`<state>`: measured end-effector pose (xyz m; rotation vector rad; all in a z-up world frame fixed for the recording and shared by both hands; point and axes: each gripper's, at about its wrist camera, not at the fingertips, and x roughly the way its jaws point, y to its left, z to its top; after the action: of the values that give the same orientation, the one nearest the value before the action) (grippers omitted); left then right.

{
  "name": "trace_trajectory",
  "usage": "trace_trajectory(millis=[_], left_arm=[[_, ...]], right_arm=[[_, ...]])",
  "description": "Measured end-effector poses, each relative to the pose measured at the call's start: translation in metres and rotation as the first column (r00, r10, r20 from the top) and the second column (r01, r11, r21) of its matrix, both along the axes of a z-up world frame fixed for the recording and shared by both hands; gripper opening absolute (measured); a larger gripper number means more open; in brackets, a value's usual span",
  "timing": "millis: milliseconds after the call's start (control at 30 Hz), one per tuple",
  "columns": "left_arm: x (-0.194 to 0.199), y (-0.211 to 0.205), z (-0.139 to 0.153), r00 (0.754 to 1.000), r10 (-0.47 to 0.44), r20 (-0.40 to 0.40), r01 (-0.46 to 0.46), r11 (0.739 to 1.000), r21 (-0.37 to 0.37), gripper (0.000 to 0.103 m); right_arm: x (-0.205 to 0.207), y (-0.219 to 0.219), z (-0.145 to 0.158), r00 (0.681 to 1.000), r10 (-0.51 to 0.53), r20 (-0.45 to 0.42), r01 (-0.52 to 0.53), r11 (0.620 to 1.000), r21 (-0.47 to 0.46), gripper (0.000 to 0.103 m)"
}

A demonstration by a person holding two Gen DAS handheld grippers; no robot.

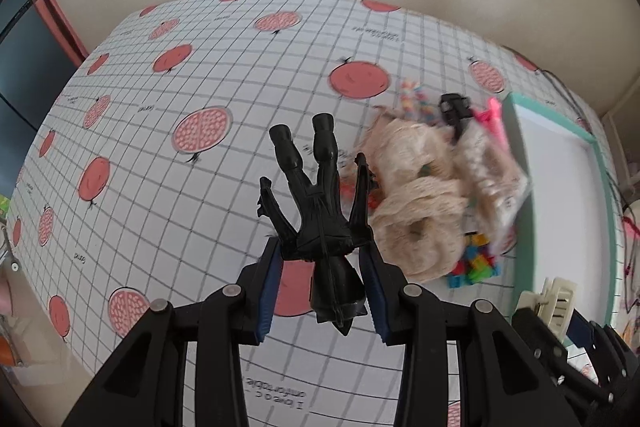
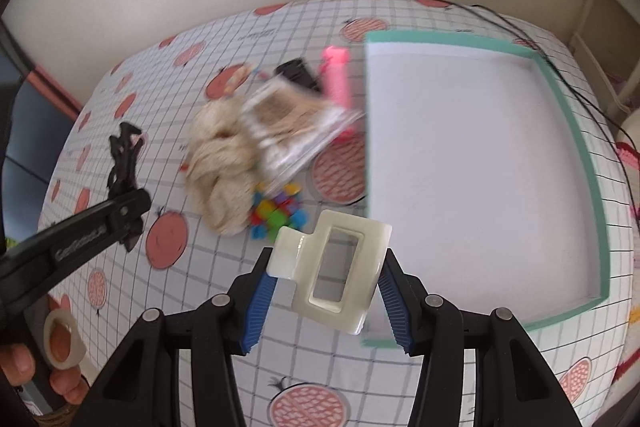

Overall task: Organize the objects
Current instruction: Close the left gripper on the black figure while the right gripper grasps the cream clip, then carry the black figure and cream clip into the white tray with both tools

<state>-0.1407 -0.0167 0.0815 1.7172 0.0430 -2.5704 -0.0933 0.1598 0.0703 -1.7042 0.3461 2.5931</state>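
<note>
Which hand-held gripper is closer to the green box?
Right. The right hand-held gripper with the hair clip hovers at the green box corner; the left hand-held gripper is farther left.

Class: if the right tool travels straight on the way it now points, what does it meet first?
Probably the near-left edge of the teal-rimmed tray, just beyond the cream hair claw held by the right tool; depth is uncertain.

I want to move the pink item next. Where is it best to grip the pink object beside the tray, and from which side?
The pink object lies long and narrow beside the tray's teal wall, its near end under the clear packet. Probably grip its free far half across the narrow width, coming from above. Blur hides finer shape. Both grippers are occupied now.
</note>
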Motion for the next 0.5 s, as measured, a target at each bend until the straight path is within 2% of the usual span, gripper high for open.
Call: trace_trajectory(millis=[267,500], left_arm=[[-0.004,0.045,0.021,0.995,-0.084,-0.058,0.086,0.996,0.032,0.041],[-0.012,0.092,0.026,0.984,-0.163,-0.07,0.167,0.984,0.06,0.041]], right_arm=[[0.001,0.05,0.007,0.994,-0.102,-0.029,0.101,0.995,-0.011,0.053],[-0.002,0.085,0.009,0.987,-0.155,-0.051,0.157,0.987,0.021,0.053]])
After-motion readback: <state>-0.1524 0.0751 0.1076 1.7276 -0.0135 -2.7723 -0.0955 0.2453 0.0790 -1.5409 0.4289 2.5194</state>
